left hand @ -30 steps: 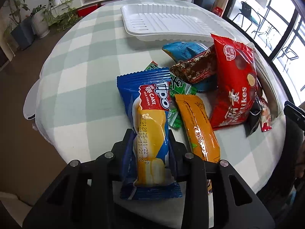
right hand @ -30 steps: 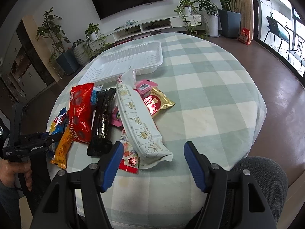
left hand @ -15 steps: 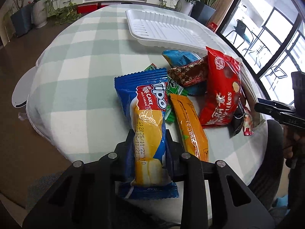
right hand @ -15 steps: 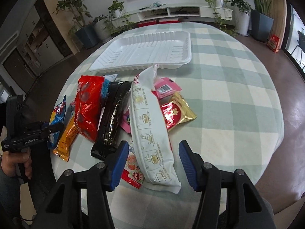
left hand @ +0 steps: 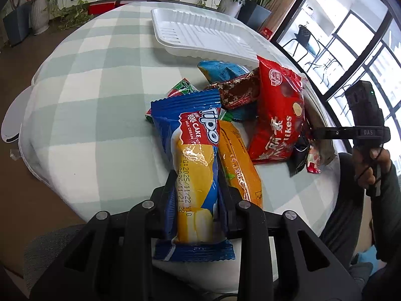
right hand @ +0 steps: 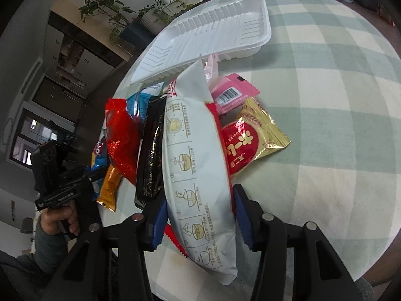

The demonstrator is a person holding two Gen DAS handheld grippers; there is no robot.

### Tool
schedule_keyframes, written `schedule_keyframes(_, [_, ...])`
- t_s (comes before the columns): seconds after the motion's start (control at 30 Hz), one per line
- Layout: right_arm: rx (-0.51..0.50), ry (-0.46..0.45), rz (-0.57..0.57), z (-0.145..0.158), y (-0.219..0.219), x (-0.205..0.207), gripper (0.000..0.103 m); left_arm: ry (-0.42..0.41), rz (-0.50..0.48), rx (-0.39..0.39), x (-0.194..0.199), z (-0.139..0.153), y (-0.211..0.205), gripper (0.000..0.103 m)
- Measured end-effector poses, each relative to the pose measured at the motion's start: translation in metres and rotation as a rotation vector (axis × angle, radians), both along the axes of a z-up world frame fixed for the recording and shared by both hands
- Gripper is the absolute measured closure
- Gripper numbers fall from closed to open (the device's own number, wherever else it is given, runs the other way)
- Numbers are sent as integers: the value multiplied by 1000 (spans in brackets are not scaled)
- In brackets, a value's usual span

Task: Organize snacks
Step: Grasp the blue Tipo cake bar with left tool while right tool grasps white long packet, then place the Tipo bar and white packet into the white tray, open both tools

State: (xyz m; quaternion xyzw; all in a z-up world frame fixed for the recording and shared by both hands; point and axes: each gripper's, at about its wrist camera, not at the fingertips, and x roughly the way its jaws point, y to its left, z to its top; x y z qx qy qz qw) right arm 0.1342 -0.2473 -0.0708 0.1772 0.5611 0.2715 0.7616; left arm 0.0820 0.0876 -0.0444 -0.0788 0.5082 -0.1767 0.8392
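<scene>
Left tongs (left hand: pixel 196 190) pinch the blue roll-cake packet (left hand: pixel 194 165) (near worktop edge). Only the right view shows right tongs (right hand: pixel 199 210) squeezing the long white pouch (right hand: pixel 198 165); white tray (right hand: pixel 208 32) lies beyond, bare checked worktop (right hand: pixel 338 100) rightward.

**Snack layout on the worktop**

Tray (right hand: pixel 208 30) is set at the far side of the worktop (right hand: pixel 325 105). Snack pile is heaped before it. Long noodle packet (right hand: pixel 195 165) is laid over the pile; Tipo cake pack (left hand: pixel 195 160) is found at its left edge.

The Tipo cake pack (left hand: pixel 194 165) hides most of the green packet (left hand: pixel 181 89) beneath it.
</scene>
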Motion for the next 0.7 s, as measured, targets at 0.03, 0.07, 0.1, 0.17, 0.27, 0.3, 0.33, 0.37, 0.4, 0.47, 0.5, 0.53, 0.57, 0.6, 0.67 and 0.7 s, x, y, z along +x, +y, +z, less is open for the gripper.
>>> schedule_keyframes(0.03, [53, 26, -2, -3, -6, 3, 50, 2, -2, -5, 0, 0, 0, 77])
schedule_keyframes(0.07, [105, 55, -13, -7, -12, 6, 51, 3, -4, -7, 0, 0, -1, 77])
schedule_keyframes(0.1, [144, 84, -30, -10, -18, 9, 52, 3, -4, -7, 0, 0, -1, 77])
schedule_keyframes(0.17, [162, 93, -41, -11, -21, 9, 57, 2, -6, -7, 0, 0, -2, 77])
schedule_keyframes(0.27, [173, 73, -30, -7, -19, 7, 65, 2, -11, -9, 0, 0, -2, 77])
schedule_keyframes(0.3, [184, 66, -32, -5, -21, 6, 67, 1, -12, -10, -1, 0, -1, 77])
schedule_keyframes(0.33, [189, 56, -39, -4, -22, 5, 69, 1, -12, -12, -1, 0, -1, 77])
schedule_keyframes(0.37, [193, 49, -46, -3, -24, 3, 69, 0, -11, -14, -1, 0, 0, 77])
schedule_keyframes(0.4, [200, 42, -52, -1, -25, 1, 70, -1, -10, -16, -1, 0, 0, 77])
schedule_keyframes(0.47, [201, 26, -52, 3, -26, -2, 70, -3, -10, -19, -1, 0, 0, 77])
schedule_keyframes(0.5, [200, 20, -50, 5, -25, -1, 70, -4, -8, -21, -1, 0, 1, 77])
schedule_keyframes(0.53, [197, 12, -51, 7, -25, -3, 71, -6, -8, -24, -1, 1, 1, 77])
schedule_keyframes(0.57, [193, 6, -57, 9, -25, -5, 71, -9, -7, -29, -1, 1, 2, 77])
schedule_keyframes(0.6, [197, 1, -64, 11, -26, -7, 71, -12, -7, -37, -1, 2, 2, 77])
schedule_keyframes(0.67, [214, -13, -83, 15, -32, -11, 71, -18, -7, -65, -2, 4, 6, 77])
schedule_keyframes(0.7, [225, -23, -94, 18, -34, -13, 71, -19, -5, -81, -2, 5, 8, 77])
